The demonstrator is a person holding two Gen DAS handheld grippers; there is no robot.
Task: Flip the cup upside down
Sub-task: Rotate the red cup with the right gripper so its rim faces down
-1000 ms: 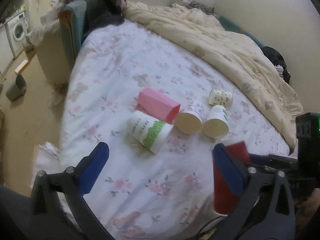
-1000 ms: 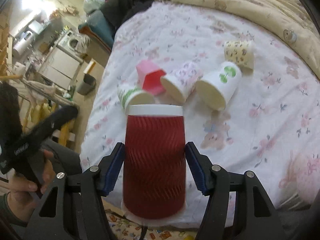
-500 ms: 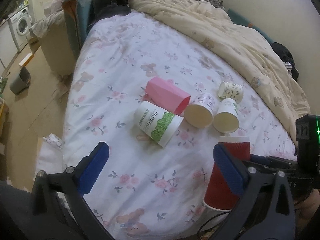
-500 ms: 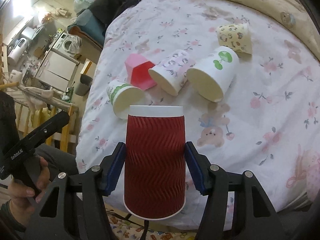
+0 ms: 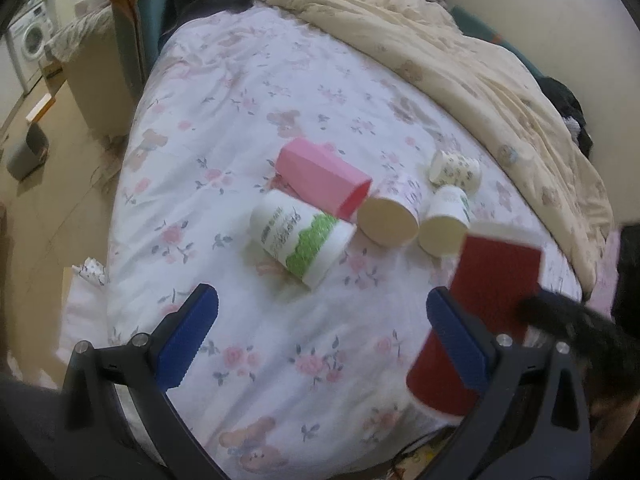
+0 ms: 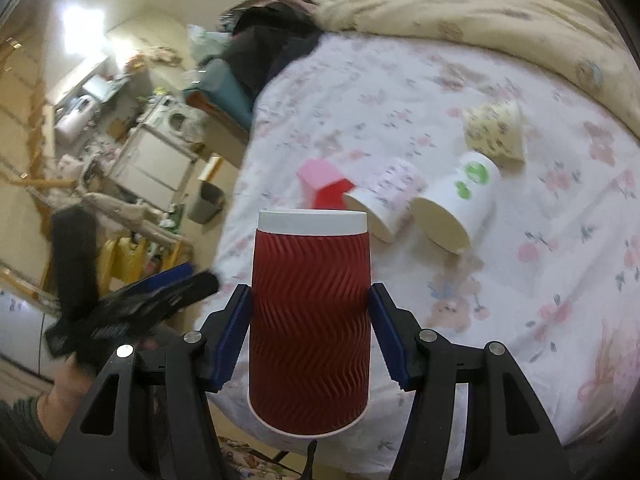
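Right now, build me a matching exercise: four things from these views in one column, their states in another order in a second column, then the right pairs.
Things
1. red cup
2. pink cup
3. left gripper
4. beige quilt

States
A. open, holding nothing
B. bunched along the far side of the bed
C. clamped in the right gripper, white end up
D. lying on its side on the floral sheet

Pairs: 1-C, 2-D, 3-A, 4-B
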